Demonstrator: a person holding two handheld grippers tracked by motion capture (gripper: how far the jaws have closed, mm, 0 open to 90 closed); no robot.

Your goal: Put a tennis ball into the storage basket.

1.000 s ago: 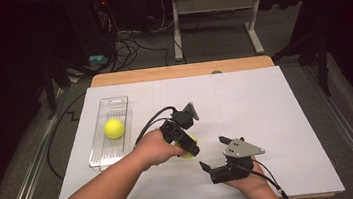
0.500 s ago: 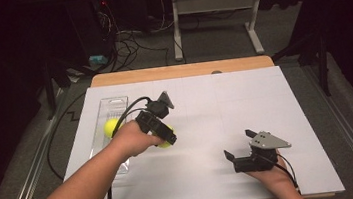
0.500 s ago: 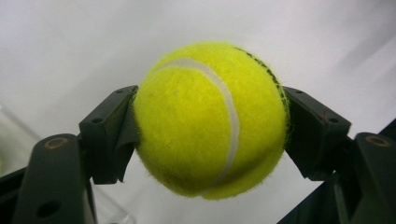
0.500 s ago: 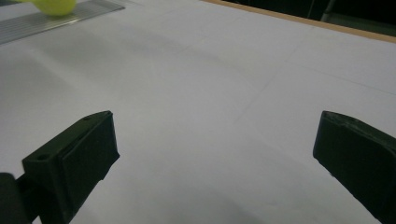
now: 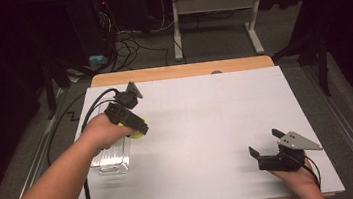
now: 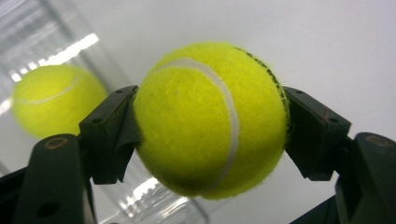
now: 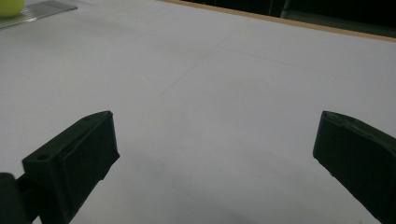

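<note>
White worktop [image 5: 203,126] waits while the left gripper [image 5: 138,130], squeezing a tennis ball [image 6: 210,121], should lower gently over the clear tray [image 5: 113,159]; the right gripper [image 5: 266,147] gapes, holding nothing.

Floor [image 5: 218,39]: grey carpet, upper frame.
Cables [image 5: 130,39]: tangled, upper left.
Desk frame [image 5: 214,9]: white legs, top centre.
Light: dim surroundings.

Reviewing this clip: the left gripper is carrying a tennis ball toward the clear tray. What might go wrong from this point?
1. The left gripper pinches the tennis ball only at its sides, so the round, fuzzy ball might slip out before it is over the clear tray.
2. A second ball already lies in the tray; a drop close to it may knock it or bounce out.
3. The tray looks light and the hand hangs just above it, so a low pass might shove it.
</note>
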